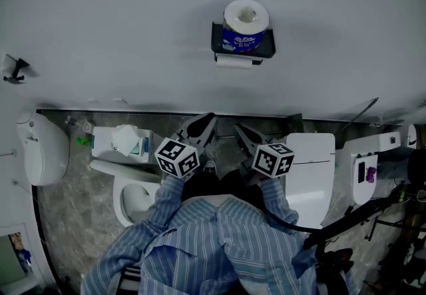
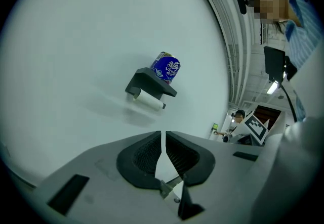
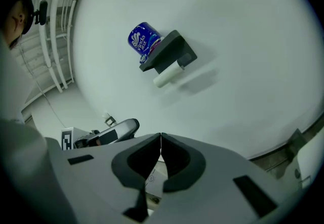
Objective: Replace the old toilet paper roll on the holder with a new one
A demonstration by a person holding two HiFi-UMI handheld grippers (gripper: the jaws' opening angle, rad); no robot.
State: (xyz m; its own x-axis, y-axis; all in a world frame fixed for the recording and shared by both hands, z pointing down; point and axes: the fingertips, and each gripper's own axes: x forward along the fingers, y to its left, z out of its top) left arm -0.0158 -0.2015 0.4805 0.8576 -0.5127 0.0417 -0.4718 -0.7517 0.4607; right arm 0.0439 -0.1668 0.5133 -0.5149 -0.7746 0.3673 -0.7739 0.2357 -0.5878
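Head view: pale grey wall (image 1: 100,27) far, marbled floor (image 1: 73,220) near, white toilet (image 1: 126,187) at left. Black wall-mounted holder (image 1: 216,37) on the wall; new toilet paper roll in blue wrapper (image 1: 245,24) upright on its top shelf, thin white old roll (image 1: 234,61) on bar beneath. Left gripper (image 1: 203,120) and right gripper (image 1: 239,130) side by side, well short of holder.

Left gripper view: jaws pressed together, nothing between; holder ahead, far.

Right gripper view: jaws pressed together, empty; holder ahead, up left.
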